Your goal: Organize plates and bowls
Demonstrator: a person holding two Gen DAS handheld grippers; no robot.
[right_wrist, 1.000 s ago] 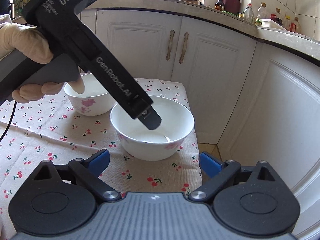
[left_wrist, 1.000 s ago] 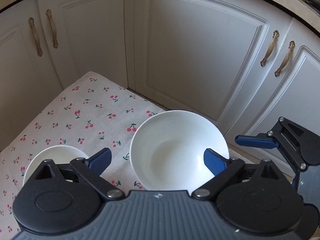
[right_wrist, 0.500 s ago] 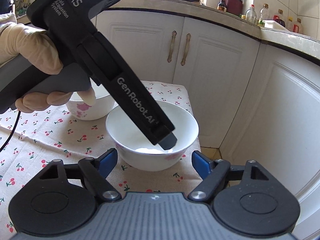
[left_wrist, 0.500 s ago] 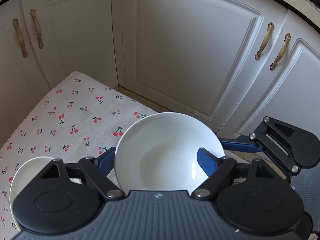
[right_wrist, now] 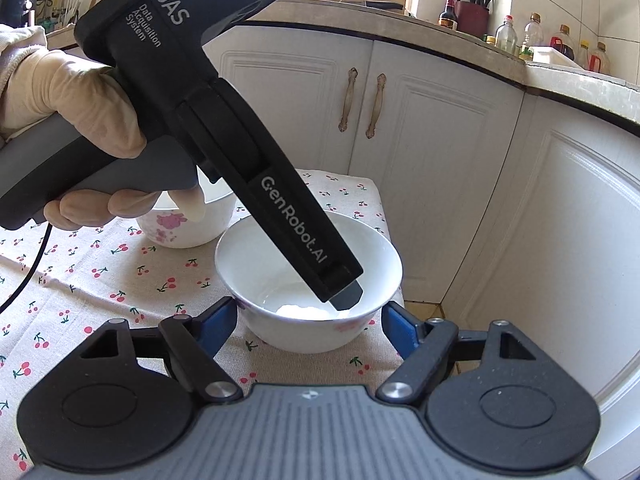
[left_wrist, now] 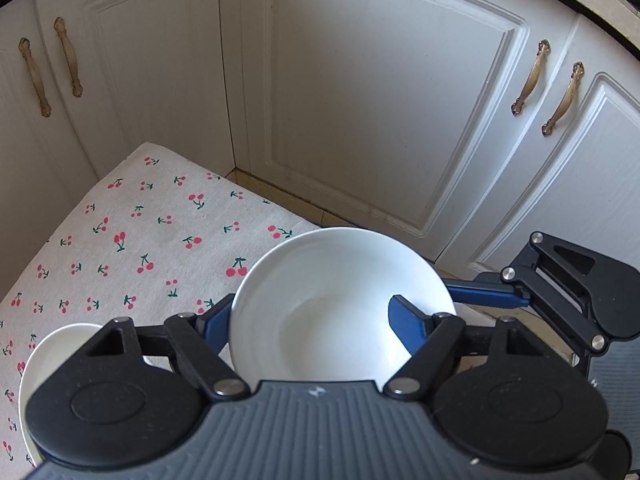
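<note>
Bowl [left_wrist: 340, 304] [right_wrist: 308, 280] is white, glossy, deep, upright, with faint pink flower prints low on the outer wall; it sits at the corner edge of the cloth [left_wrist: 132, 240] [right_wrist: 100, 280], close to the cabinet doors [left_wrist: 380, 100] [right_wrist: 432, 140]. Left gripper [left_wrist: 308, 320] straddles its rim: one blue finger sits outside the wall on the left, the other sits inside the bowl on the right. Jaws are closing; from the left view both fingers look to be against the bowl, so I read it as gripped across the wall. Right gripper [right_wrist: 308, 320] comes at the same bowl from the near side, a blue finger on each flank, jaws closing; the left finger looks to touch the wall, contact on the right finger I cannot tell. Second bowl [left_wrist: 52, 356] [right_wrist: 188, 220], same white with a pink flower, stands just behind and to the left in the right view, partly hidden by the gloved hand [right_wrist: 72, 120] on the left gripper's handle. Cloth is beige with a red cherry print. Left gripper's black body crosses over the bowl and blocks most of its inside in the right view. Counter [right_wrist: 400, 20] above the doors carries bottles [right_wrist: 532, 36] and a knife holder [right_wrist: 472, 16]. Black cable [right_wrist: 28, 276] trails over the cloth at left.
</note>
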